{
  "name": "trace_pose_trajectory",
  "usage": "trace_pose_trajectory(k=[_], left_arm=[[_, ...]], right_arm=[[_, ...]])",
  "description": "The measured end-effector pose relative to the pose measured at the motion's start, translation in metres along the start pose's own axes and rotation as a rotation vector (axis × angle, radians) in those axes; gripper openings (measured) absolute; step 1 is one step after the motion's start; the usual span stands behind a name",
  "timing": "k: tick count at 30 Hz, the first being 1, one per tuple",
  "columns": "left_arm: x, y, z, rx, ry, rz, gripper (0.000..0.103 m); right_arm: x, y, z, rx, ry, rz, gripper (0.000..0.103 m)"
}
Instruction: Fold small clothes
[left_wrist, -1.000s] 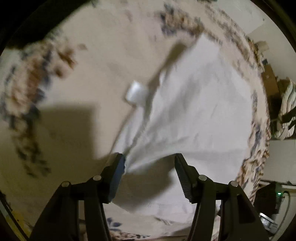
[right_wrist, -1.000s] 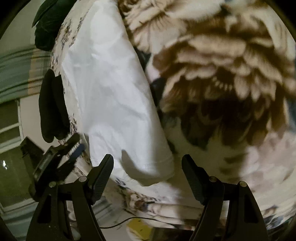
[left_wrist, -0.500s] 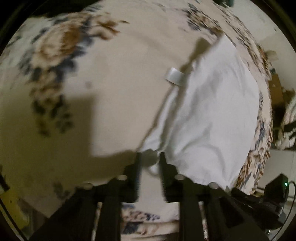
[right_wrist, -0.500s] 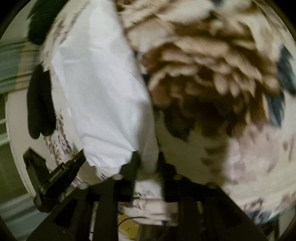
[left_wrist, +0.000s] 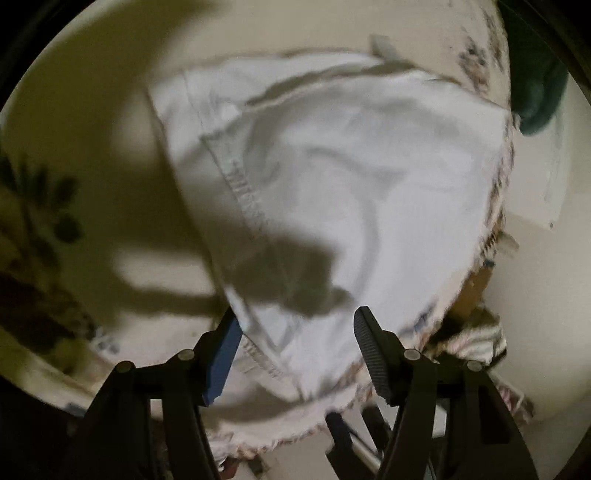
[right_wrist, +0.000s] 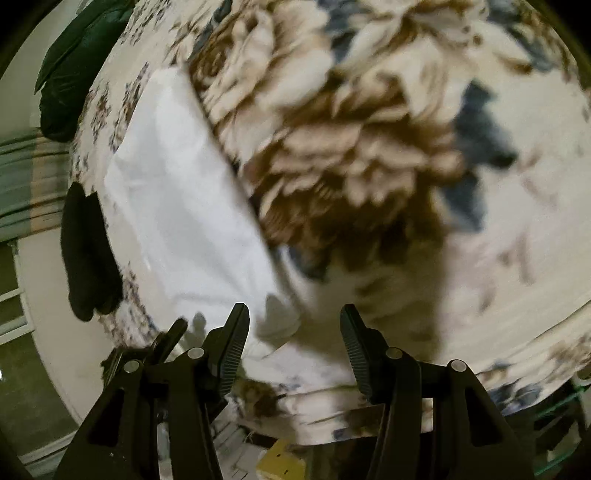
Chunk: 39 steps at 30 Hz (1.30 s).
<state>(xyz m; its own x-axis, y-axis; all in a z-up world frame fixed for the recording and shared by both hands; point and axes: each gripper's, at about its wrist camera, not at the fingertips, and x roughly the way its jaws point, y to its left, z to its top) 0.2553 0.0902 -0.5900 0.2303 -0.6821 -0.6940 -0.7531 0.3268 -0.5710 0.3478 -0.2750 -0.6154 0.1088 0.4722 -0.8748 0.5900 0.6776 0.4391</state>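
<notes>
A small white garment (left_wrist: 351, 177) lies on the floral bedspread (left_wrist: 92, 129), one layer folded over with a stitched hem (left_wrist: 247, 199) showing on top. My left gripper (left_wrist: 295, 332) hovers over its near end. Its jaws are opening, the cloth lies below between them, and the pads (left_wrist: 369, 350) are off it. In the right wrist view the same garment (right_wrist: 177, 206) stretches away at the left. My right gripper (right_wrist: 293, 332) stands over its near corner (right_wrist: 275, 314), jaws opening, with nothing pressed between the pads.
A dark green bundle (right_wrist: 77, 62) lies at the bedspread's far corner, also the green bundle (left_wrist: 535, 92) in the left view. A black item (right_wrist: 88, 251) lies beside the garment at the bed's edge (right_wrist: 110, 332). A large brown flower print (right_wrist: 351, 155) covers the bedspread to the right.
Half a second ago both grippers were pinched on the garment's near edge; now both have let go and opened. The left view has rolled, and a folded layer now lies on the garment.
</notes>
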Motion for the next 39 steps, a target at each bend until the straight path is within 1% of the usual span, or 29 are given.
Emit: trace_pose_trajectory(k=[2, 3, 4, 5, 6, 7, 8, 9, 10, 11, 12, 13, 14, 15, 16, 17, 18, 19, 21, 24, 27, 29, 30, 31, 32, 33, 36, 39], left_arm=[[0.002, 0.002, -0.001, -0.031, -0.051, -0.047, 0.057], [0.002, 0.002, -0.002, -0.034, -0.074, -0.075, 0.045], [-0.001, 0.002, -0.004, -0.025, -0.092, -0.120, 0.023], [-0.003, 0.001, -0.006, 0.000, -0.106, -0.168, 0.015], [-0.006, -0.002, -0.008, 0.045, -0.120, -0.193, 0.012], [-0.008, -0.002, -0.010, 0.078, -0.133, -0.261, 0.012], [-0.010, 0.000, -0.010, 0.096, -0.140, -0.347, 0.012], [-0.010, 0.003, -0.008, 0.115, -0.145, -0.412, 0.012], [-0.006, 0.008, -0.005, 0.126, -0.128, -0.511, 0.013], [0.001, 0.014, -0.002, 0.120, -0.107, -0.565, 0.013], [0.006, 0.024, 0.004, 0.100, -0.096, -0.572, 0.014], [0.009, 0.033, 0.007, 0.081, -0.087, -0.591, 0.017], [0.012, 0.040, 0.010, 0.063, -0.078, -0.580, 0.023], [0.015, 0.044, 0.010, 0.047, -0.070, -0.568, 0.036], [0.013, 0.047, 0.009, 0.042, -0.080, -0.578, 0.048], [0.009, 0.047, 0.007, 0.046, -0.101, -0.575, 0.054], [0.008, 0.046, 0.005, 0.044, -0.114, -0.578, 0.063], [0.008, 0.046, 0.004, 0.037, -0.126, -0.577, 0.068], [0.010, 0.042, 0.002, 0.023, -0.149, -0.571, 0.074], [0.018, 0.033, 0.006, 0.008, -0.175, -0.539, 0.076], [0.030, 0.018, 0.012, -0.007, -0.204, -0.488, 0.077], [0.031, 0.002, 0.011, 0.027, -0.237, -0.427, 0.074], [0.030, 0.000, 0.009, 0.052, -0.254, -0.406, 0.071], [0.030, -0.007, 0.007, 0.081, -0.267, -0.371, 0.047], [0.029, -0.012, 0.007, 0.120, -0.274, -0.337, 0.028], [0.028, -0.015, 0.007, 0.143, -0.276, -0.316, 0.021], [0.023, -0.024, 0.016, 0.193, -0.243, -0.269, 0.020], [0.015, -0.042, 0.027, 0.293, -0.198, -0.207, 0.020]], right_arm=[[-0.009, -0.003, 0.011, -0.018, -0.012, -0.029, 0.059], [-0.012, -0.002, 0.016, -0.026, -0.016, -0.038, 0.060], [-0.016, 0.000, 0.023, -0.041, -0.020, -0.053, 0.065], [-0.018, 0.004, 0.029, -0.052, -0.022, -0.058, 0.068], [-0.023, 0.007, 0.038, -0.068, -0.027, -0.059, 0.073], [-0.027, 0.011, 0.047, -0.085, -0.029, -0.056, 0.074], [-0.029, 0.020, 0.055, -0.108, -0.028, -0.053, 0.074], [-0.031, 0.031, 0.066, -0.140, -0.030, -0.049, 0.075], [-0.033, 0.041, 0.076, -0.171, -0.031, -0.044, 0.079], [-0.034, 0.053, 0.084, -0.204, -0.027, -0.038, 0.082], [-0.032, 0.072, 0.094, -0.254, -0.026, -0.035, 0.085], [-0.031, 0.085, 0.103, -0.296, -0.026, -0.037, 0.085], [-0.028, 0.097, 0.110, -0.335, -0.022, -0.040, 0.085], [-0.023, 0.111, 0.118, -0.382, -0.012, -0.044, 0.085], [-0.018, 0.123, 0.124, -0.418, -0.010, -0.051, 0.085], [-0.012, 0.134, 0.134, -0.446, -0.003, -0.046, 0.085], [-0.006, 0.141, 0.142, -0.461, 0.012, -0.028, 0.086], [0.003, 0.148, 0.153, -0.472, 0.027, -0.008, 0.086], [0.020, 0.159, 0.173, -0.478, 0.056, 0.035, 0.086], [0.049, 0.160, 0.198, -0.433, 0.100, 0.092, 0.086], [0.074, 0.156, 0.216, -0.378, 0.157, 0.147, 0.086], [0.085, 0.152, 0.223, -0.362, 0.186, 0.191, 0.086], [0.086, 0.151, 0.222, -0.364, 0.182, 0.206, 0.082], [0.086, 0.151, 0.220, -0.377, 0.169, 0.205, 0.056], [0.086, 0.150, 0.219, -0.391, 0.165, 0.212, 0.037], [0.084, 0.149, 0.216, -0.389, 0.157, 0.221, 0.018], [0.076, 0.141, 0.208, -0.339, 0.125, 0.256, 0.013], [0.059, 0.125, 0.199, -0.267, 0.090, 0.296, 0.012]])
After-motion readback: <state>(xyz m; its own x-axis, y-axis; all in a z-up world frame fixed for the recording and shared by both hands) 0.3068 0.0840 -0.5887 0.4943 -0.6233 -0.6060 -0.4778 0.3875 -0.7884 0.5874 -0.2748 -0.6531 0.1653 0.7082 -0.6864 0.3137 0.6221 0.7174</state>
